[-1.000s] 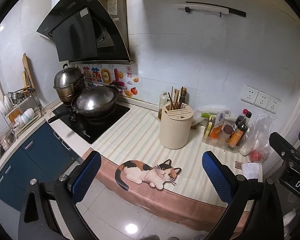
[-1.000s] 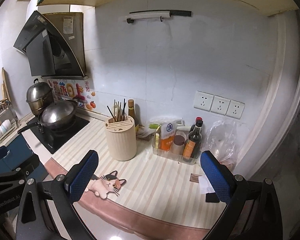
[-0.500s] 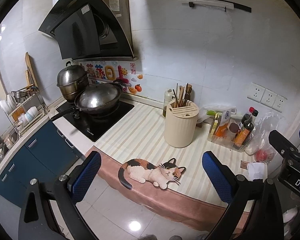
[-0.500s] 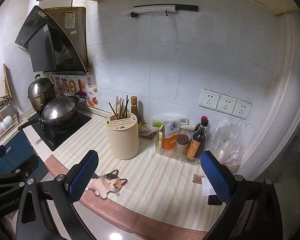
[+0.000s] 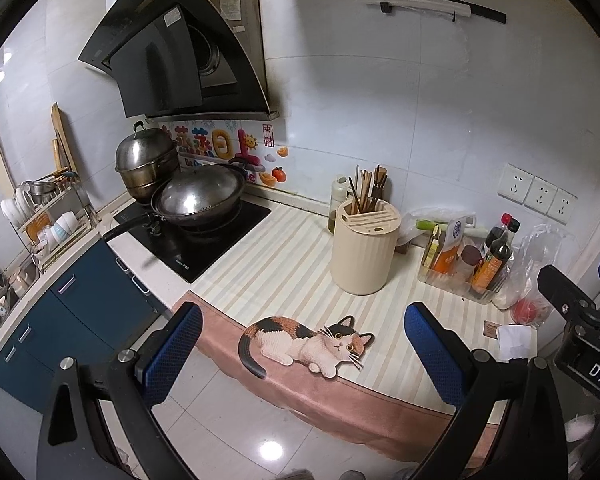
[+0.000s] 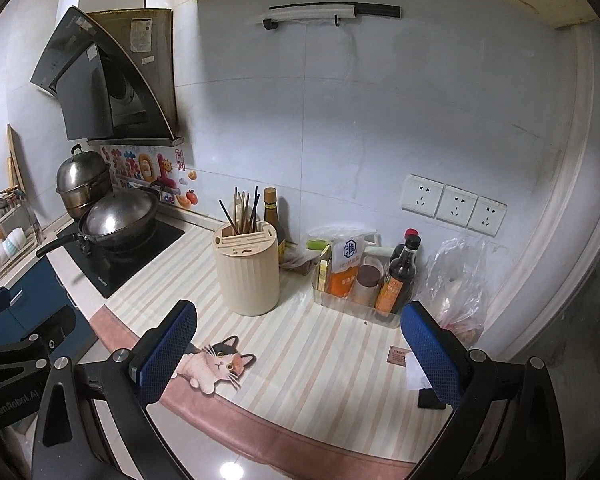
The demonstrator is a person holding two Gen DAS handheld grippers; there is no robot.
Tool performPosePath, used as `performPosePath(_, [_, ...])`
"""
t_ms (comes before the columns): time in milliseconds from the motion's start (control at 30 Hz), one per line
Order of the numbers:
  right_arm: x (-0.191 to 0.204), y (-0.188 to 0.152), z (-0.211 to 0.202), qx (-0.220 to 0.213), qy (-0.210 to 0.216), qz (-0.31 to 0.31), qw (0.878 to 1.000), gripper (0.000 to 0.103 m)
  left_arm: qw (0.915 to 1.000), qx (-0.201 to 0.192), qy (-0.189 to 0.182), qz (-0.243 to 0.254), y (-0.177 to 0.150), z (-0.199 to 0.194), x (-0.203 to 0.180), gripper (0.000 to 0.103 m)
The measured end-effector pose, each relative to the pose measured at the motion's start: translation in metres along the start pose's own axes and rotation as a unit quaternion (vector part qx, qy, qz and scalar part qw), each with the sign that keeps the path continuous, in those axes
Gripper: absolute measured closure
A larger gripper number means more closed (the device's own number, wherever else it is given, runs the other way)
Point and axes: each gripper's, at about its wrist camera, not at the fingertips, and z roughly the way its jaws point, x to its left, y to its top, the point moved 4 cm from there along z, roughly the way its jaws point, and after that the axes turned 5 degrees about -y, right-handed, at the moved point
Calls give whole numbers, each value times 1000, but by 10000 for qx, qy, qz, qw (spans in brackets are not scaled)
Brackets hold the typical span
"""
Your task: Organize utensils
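The chopsticks (image 6: 242, 212) stand up in the cream holder (image 6: 247, 270), which sits on the striped worktop (image 6: 320, 356) toward the far wall. They lean this way and that, poking out of the top. A tall holder like this keeps long thin sticks together and off the worktop, so they stay clean and easy to find. No loose spoon, fork or stick shows lying on the worktop.

The left gripper (image 5: 304, 350) is spread wide and holds nothing. The right gripper (image 6: 298, 346) is spread wide too, and it is empty. Both hang at the near edge of the worktop, back from the holder. Held wide like that, each one is ready to close on something thin.

To the right of the holder is a clear tray (image 6: 356, 304) with sauce bottles (image 6: 396, 276) and packets in it. It is kept against the far wall, so the near part of the worktop stays free for work. On the left, a wok (image 6: 118, 220) and a steel pot (image 6: 84, 178) sit on the black stove (image 6: 140, 256).

This scene could mean two things. The sticks may be all put away now, or they may be about to be sorted and lifted out. From here I cannot tell which.
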Motion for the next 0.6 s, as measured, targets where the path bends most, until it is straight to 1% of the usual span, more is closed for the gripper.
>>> performPosePath(600, [1, -4, 2, -21, -13, 8, 10000, 0, 10000, -16, -6, 2, 1, 1, -2, 0])
